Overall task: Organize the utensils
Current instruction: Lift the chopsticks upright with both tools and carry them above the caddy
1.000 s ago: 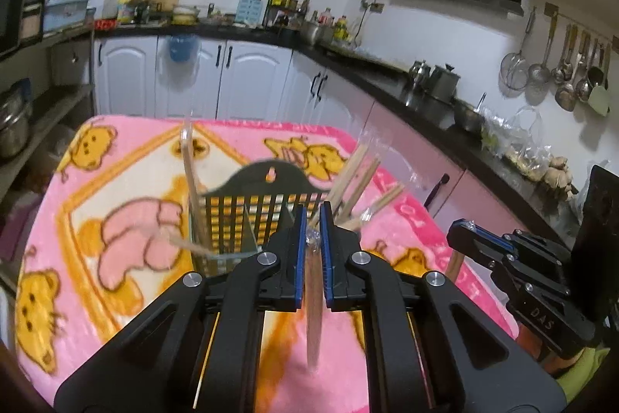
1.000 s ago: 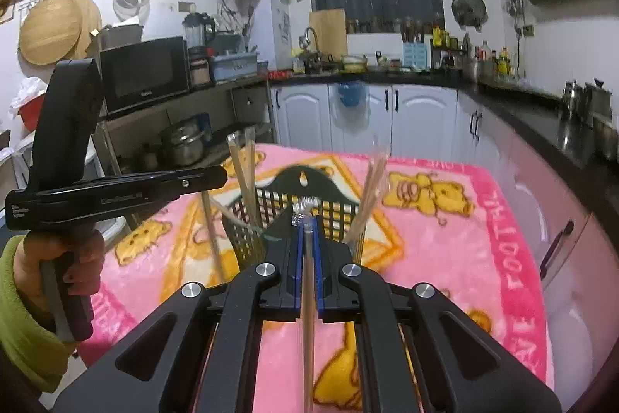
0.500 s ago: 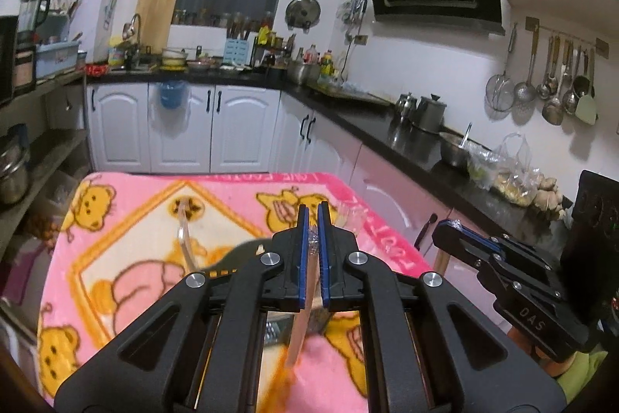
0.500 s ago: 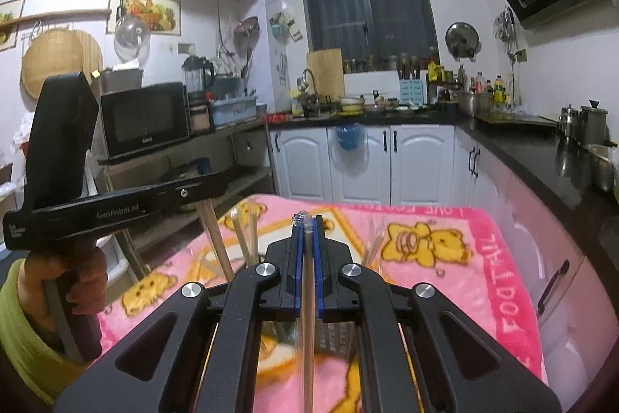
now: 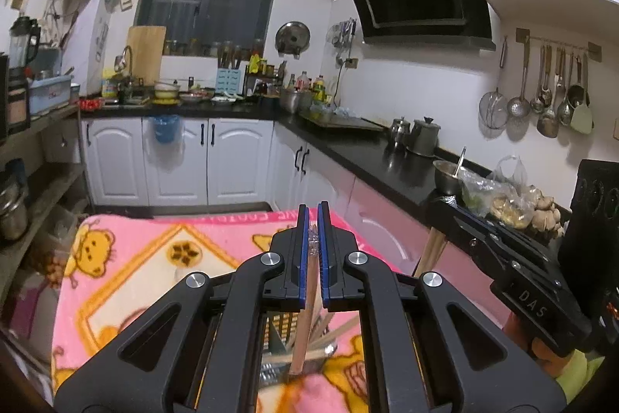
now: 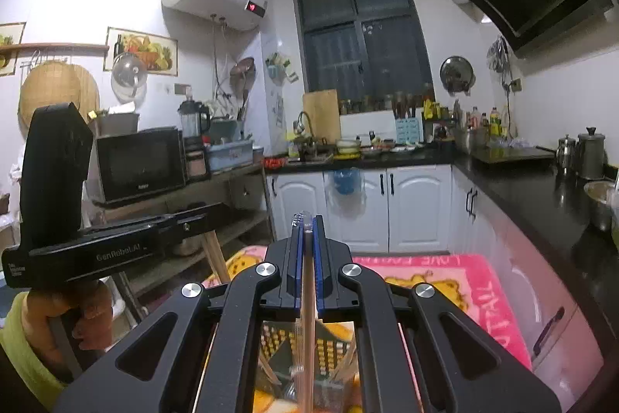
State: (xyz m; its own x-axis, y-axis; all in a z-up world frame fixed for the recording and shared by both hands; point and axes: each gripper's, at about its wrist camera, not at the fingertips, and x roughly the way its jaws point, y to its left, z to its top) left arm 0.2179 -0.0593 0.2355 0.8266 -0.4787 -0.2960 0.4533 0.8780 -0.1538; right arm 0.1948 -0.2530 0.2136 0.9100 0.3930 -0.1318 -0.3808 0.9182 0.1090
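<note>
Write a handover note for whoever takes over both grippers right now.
Left gripper: shut on a wrapped pair of chopsticks, hanging down over the holder.
Right gripper: shut on another wrapped pair of chopsticks, also hanging down.
The black slotted utensil holder stands below both grippers on the pink blanket, with several chopsticks standing in it.
Done: both pairs are gripped and held above the holder.
Left: decide where these two pairs go and set them down; the pictures do not show which compartment.

Black left gripper (image 5: 313,250) with blue-padded fingers (image 5: 303,254) (silver screws); yellow-green sleeve (image 6: 17,343).
</note>
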